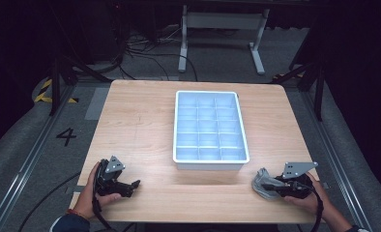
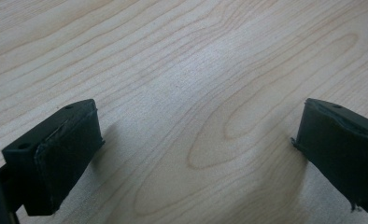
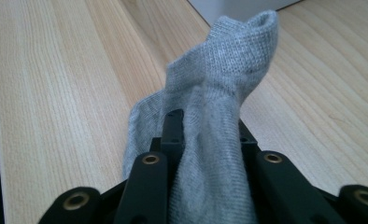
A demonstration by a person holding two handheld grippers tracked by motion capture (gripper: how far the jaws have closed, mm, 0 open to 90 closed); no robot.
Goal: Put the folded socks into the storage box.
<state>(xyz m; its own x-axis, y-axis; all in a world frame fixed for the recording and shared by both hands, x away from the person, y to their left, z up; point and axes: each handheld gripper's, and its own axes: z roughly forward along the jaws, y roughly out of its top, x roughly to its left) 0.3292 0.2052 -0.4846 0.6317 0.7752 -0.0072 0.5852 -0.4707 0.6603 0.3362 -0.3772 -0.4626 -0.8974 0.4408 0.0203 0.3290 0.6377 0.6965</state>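
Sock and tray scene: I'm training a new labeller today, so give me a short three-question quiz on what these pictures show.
1. True or false: the right claw is shut on the sock.
2. How do the jaws of the left claw stand? A) wide apart over bare table B) shut on the sock C) clamped on the tray's rim
3. Fill in: the white tray on the table is divided into many small ____.

Key:
1. True; the grey fabric is pinched between the jaws, at the table's near right corner.
2. A
3. compartments, all seemingly empty.
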